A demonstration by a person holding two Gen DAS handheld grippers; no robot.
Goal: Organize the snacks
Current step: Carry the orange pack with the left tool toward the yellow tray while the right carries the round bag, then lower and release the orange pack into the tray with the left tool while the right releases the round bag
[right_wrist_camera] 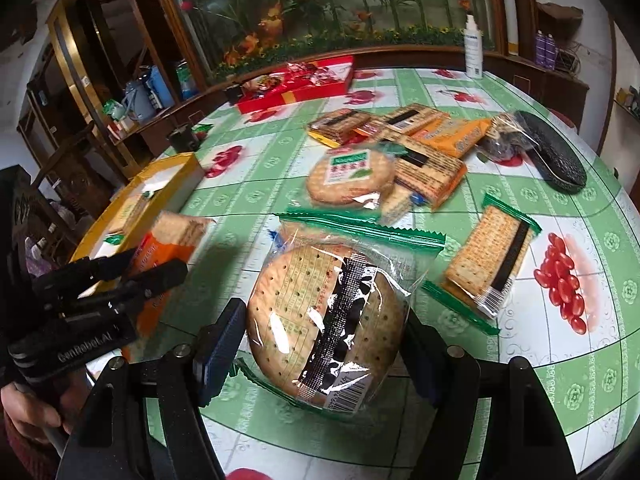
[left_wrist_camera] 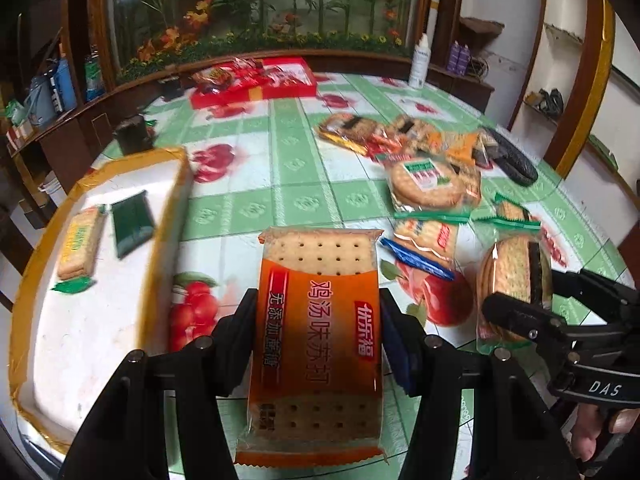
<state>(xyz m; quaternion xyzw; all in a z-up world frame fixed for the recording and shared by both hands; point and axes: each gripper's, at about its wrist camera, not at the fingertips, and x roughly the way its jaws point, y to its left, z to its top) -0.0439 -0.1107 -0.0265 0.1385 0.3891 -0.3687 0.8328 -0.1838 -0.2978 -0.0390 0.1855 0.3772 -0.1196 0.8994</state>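
Orange cracker pack sits pinched in my left gripper, long axis pointing away from me. My right gripper squeezes the round biscuit pack, its black stripe running away too

Tray at the table's left edge; two packets inside it. Flat gift box at far edge, spray bottle to its right. Heap of cracker packets right of centre, sole-shaped object just beyond, near right edge.

Both grippers are black with silver screws and blue pads, one lettered "DAS", the other "GenRobot.AI".
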